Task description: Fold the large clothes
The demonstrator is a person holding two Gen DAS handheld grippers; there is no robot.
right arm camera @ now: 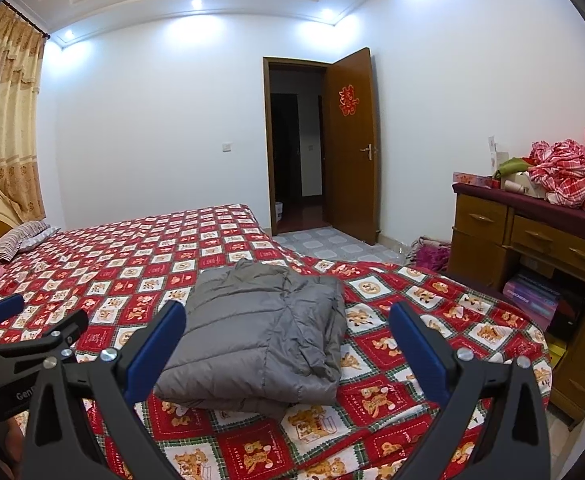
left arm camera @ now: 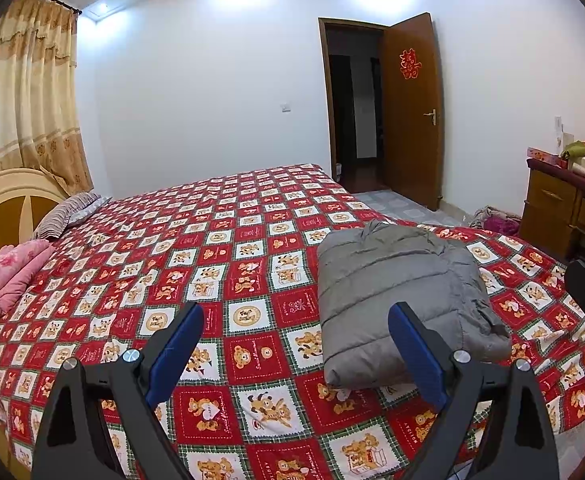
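I see the grey puffer jacket (right arm camera: 260, 332) folded into a bundle near the bed's (right arm camera: 432, 304) foot corner. My left gripper (left arm camera: 296, 344) and right gripper (right arm camera: 288, 342) hover spread wide, holding nothing. Risk: puffy layers spring open, or a nudge slides it off.

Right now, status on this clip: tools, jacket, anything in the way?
Left tool open, empty. Right tool open, empty. Grey jacket lies folded on the bed, untouched. Nothing in the way.
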